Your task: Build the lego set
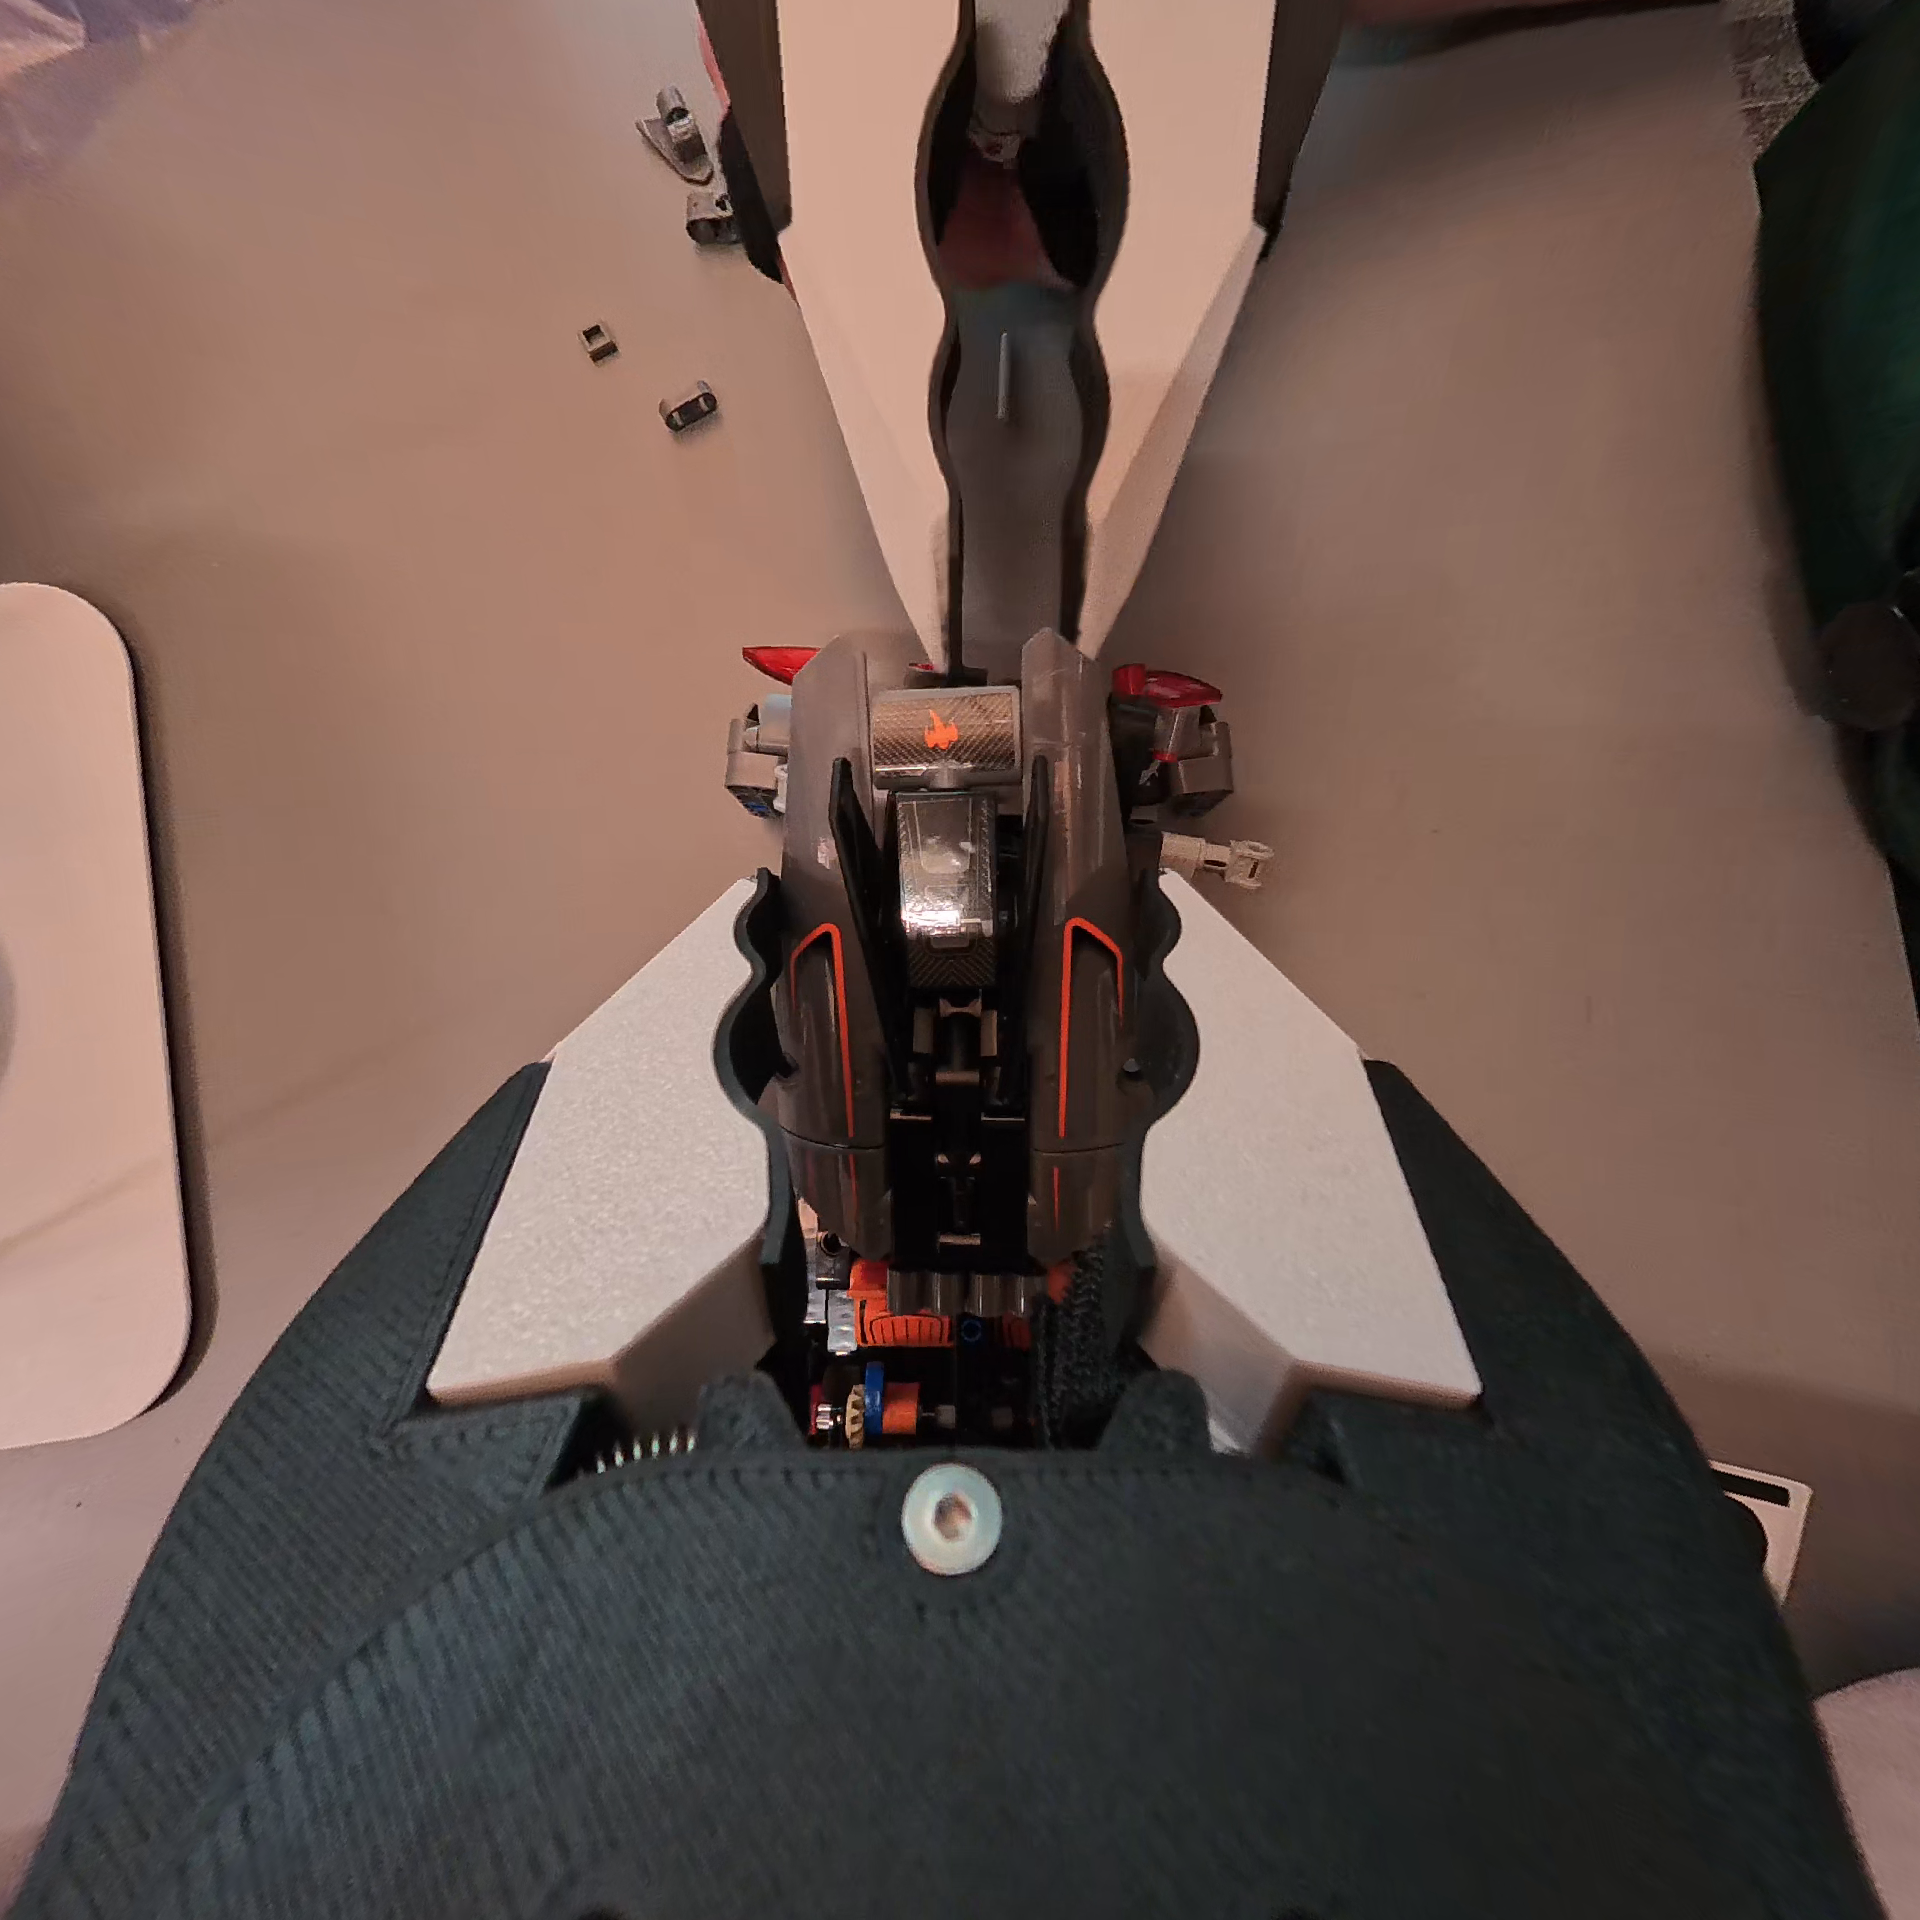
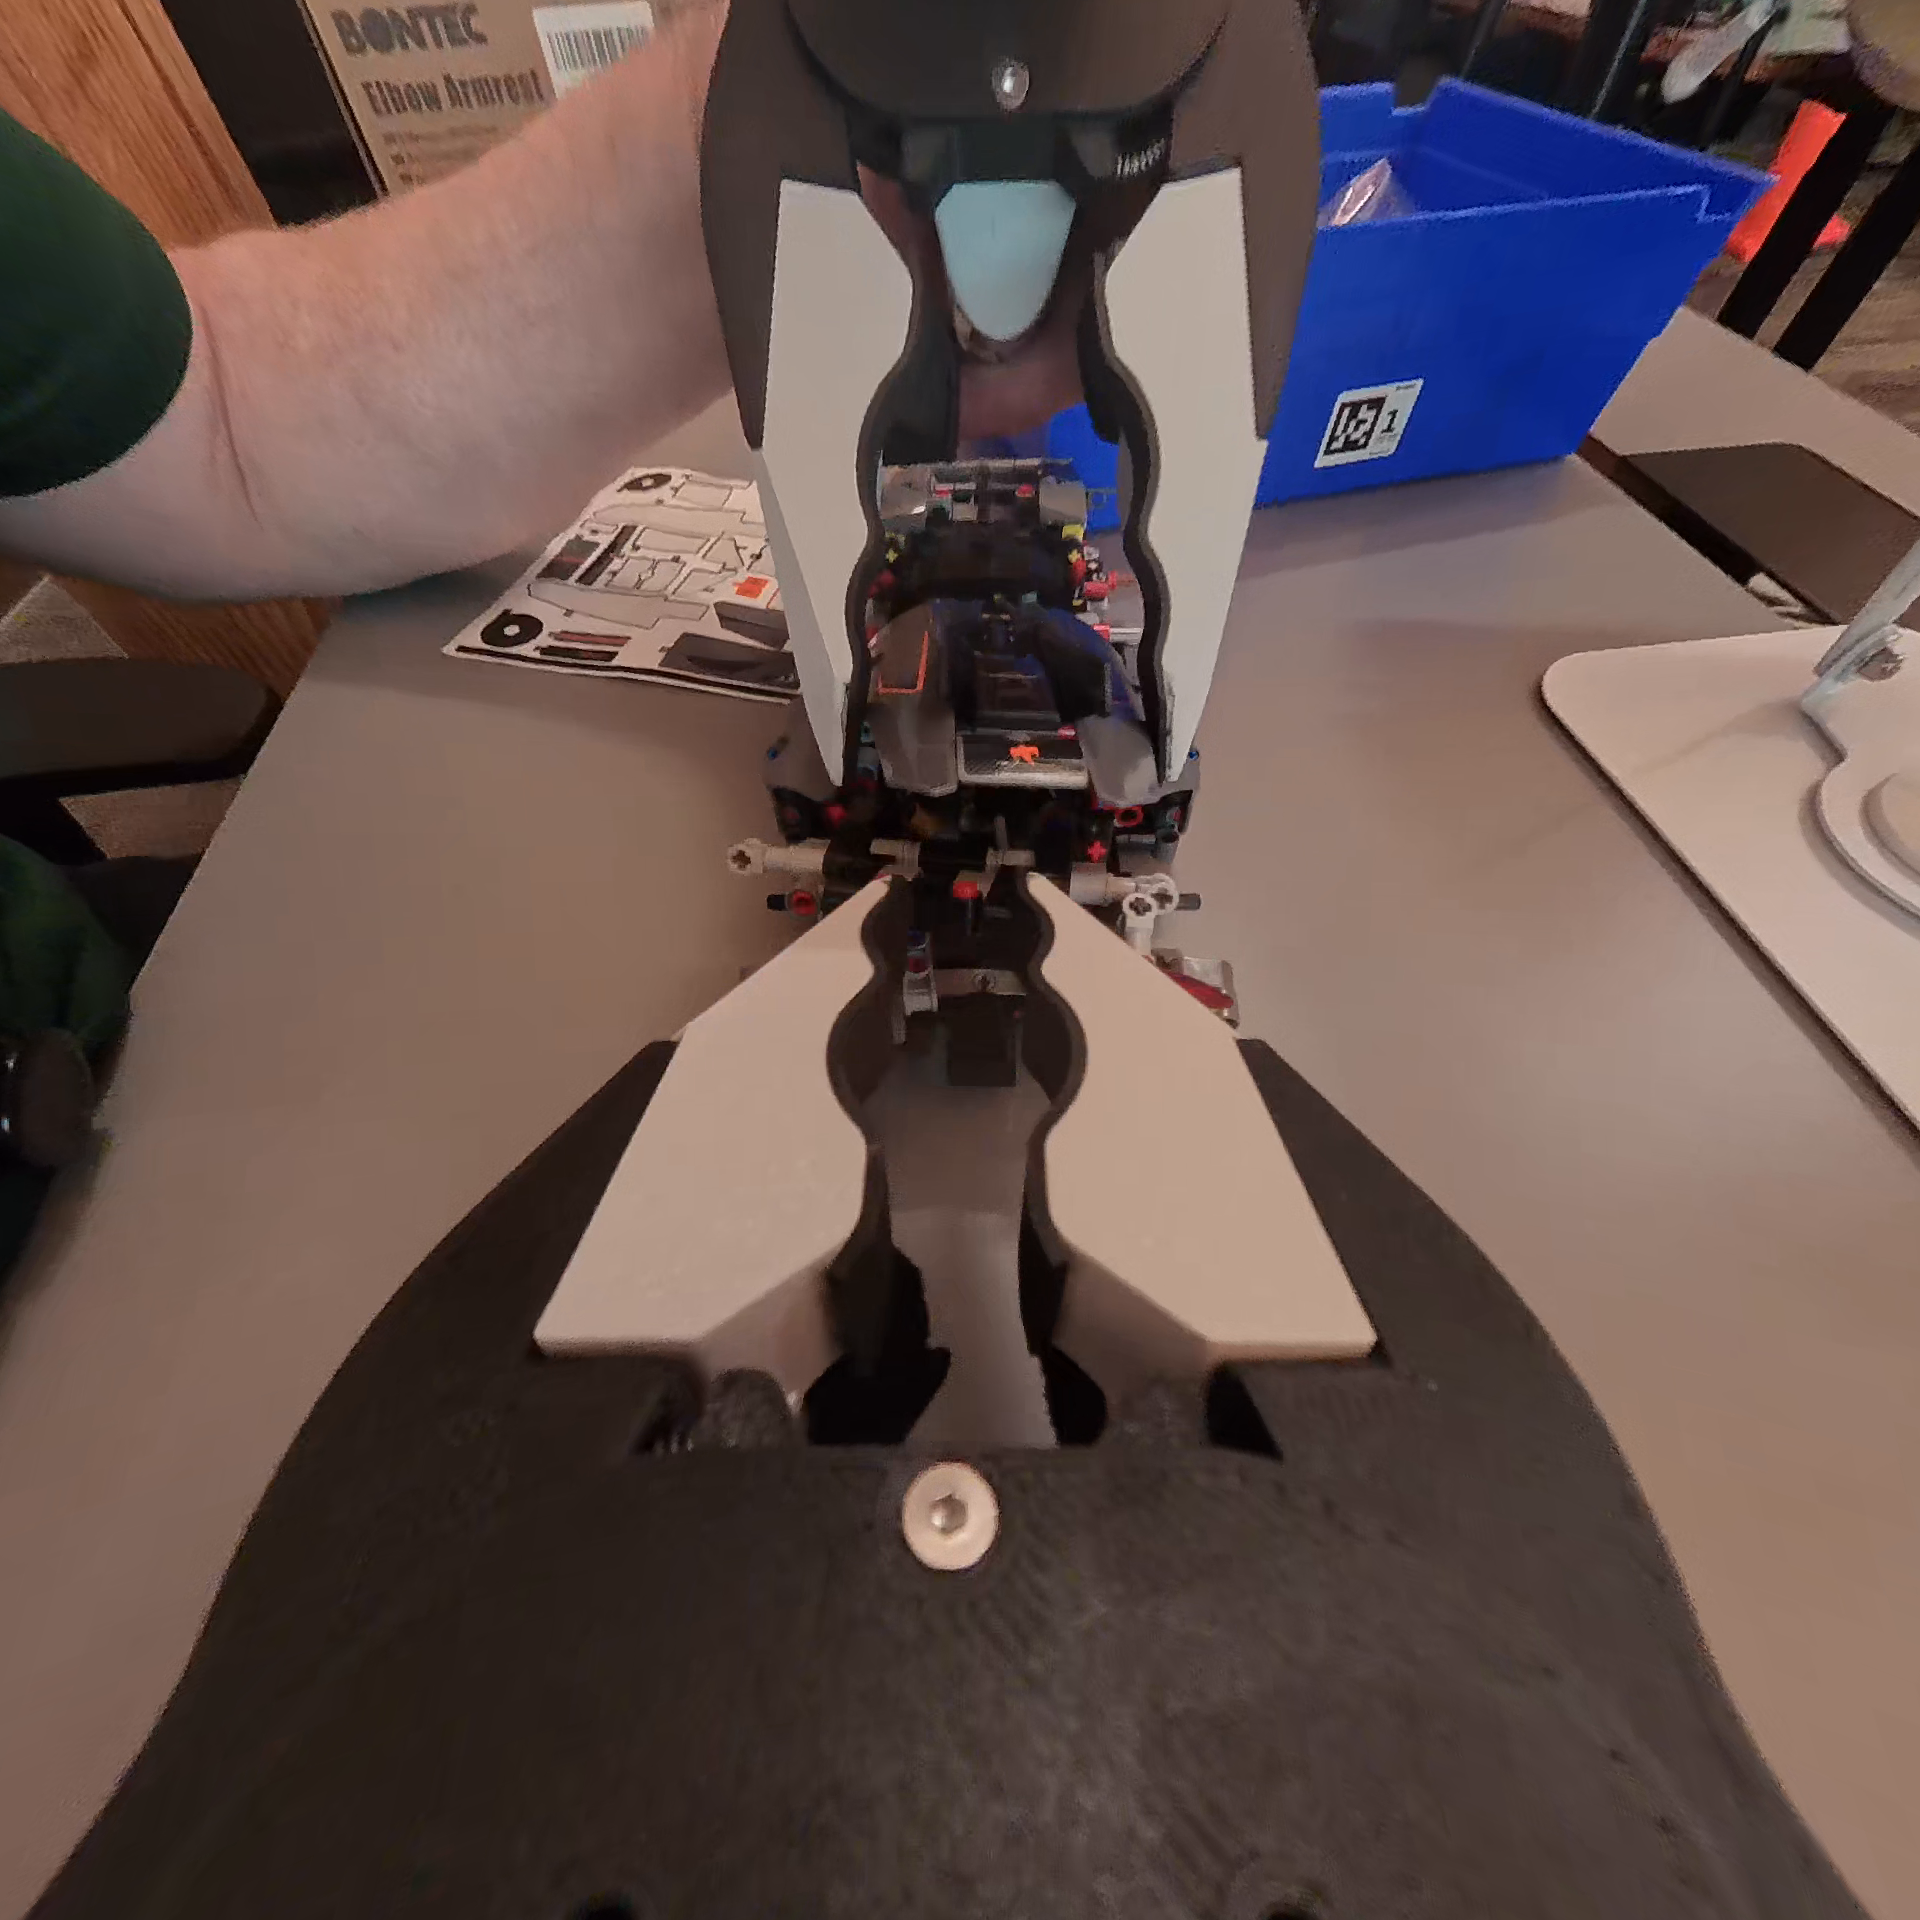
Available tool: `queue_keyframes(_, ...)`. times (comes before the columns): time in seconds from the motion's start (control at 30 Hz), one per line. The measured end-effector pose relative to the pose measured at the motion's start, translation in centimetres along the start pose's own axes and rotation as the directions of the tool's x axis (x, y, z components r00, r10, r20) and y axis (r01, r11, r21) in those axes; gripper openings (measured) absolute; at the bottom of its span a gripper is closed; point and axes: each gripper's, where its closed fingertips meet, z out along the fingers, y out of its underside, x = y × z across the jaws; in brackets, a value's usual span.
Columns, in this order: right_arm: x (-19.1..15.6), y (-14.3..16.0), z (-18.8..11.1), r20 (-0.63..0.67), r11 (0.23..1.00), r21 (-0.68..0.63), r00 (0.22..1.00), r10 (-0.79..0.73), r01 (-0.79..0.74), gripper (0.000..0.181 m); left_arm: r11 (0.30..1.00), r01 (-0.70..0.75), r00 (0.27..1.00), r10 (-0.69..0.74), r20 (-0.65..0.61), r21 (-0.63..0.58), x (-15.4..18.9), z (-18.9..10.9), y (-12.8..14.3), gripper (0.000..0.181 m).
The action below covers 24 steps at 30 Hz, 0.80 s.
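- Loose parts (image 1: pixel 688 405): small grey pieces, table's left, well apart from the car.
- Left gripper (image 1: pixel 961 935): fingers clamped round the car's (image 1: pixel 951 935) body; long axis runs along them.
- Right gripper (image 2: pixel 961 904): tips nearly closed at the car's rear; whether they pinch a part, cannot tell.
- Table (image 2: pixel 416 935): grey; sticker sheet (image 2: pixel 644 582), blue bin (image 2: pixel 1507 312) beyond.

My lego car (image 1: pixel 951 987), dark grey with orange stripes, sits upright on the table, its red-tipped end unfinished with bare axles sticking out sideways.
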Motion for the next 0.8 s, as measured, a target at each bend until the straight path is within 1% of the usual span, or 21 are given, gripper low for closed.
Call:
queue_keyframes(0.1,-0.4,0.6,0.4,0.032,0.999,-0.038,0.999,0.026,-0.025,0.035,1.000,-0.001,1.000,0.001,0.002,-0.004,0.0,0.0,0.0,0.066)
queue_keyframes(0.17,-0.8,0.6,0.7,0.048,0.998,-0.047,0.998,0.045,-0.043,0.041,1.000,-0.002,1.000,0.002,0.003,-0.005,0.0,0.0,0.0,0.066)
queue_keyframes(0.2,-0.8,0.6,0.7,0.036,0.998,-0.058,0.999,0.038,-0.036,0.046,1.000,-0.003,1.000,0.003,0.004,-0.006,0.0,0.0,0.0,0.067)
queue_keyframes(0.23,-0.7,0.8,0.8,0.019,0.996,-0.082,0.999,0.030,-0.028,0.056,1.000,-0.003,1.000,0.003,0.006,-0.007,0.0,0.0,0.0,0.067)
queue_keyframes(0.27,-0.6,1.1,0.9,0.002,0.994,-0.110,1.000,0.024,-0.023,0.059,1.000,-0.004,1.000,0.004,0.007,-0.007,0.0,0.0,0.0,0.067)
queue_keyframes(0.37,-0.7,1.6,1.1,-0.027,0.988,-0.155,1.000,0.016,-0.020,0.057,1.000,-0.005,1.000,0.005,0.009,-0.002,0.0,-0.1,0.0,0.067)
queue_keyframes(0.43,-0.5,1.6,1.1,-0.061,0.987,-0.158,0.998,0.022,-0.032,0.052,1.000,-0.005,1.000,0.005,0.009,0.000,0.0,-0.1,0.0,0.066)
queue_keyframes(0.57,-0.2,1.9,0.4,-0.078,0.986,-0.161,0.997,0.023,-0.035,0.052,1.000,-0.008,1.000,0.008,0.012,-0.003,0.1,-0.1,0.0,0.067)
queue_keyframes(0.73,0.3,1.8,-0.7,-0.072,0.990,-0.127,0.996,0.055,-0.063,0.056,1.000,-0.011,1.000,0.011,0.021,-0.006,0.1,-0.3,0.0,0.066)
queue_keyframes(0.8,0.4,2.3,-0.7,-0.069,0.986,-0.143,0.994,0.081,-0.090,0.061,1.000,-0.010,1.000,0.010,0.022,-0.007,0.1,-0.3,0.0,0.067)
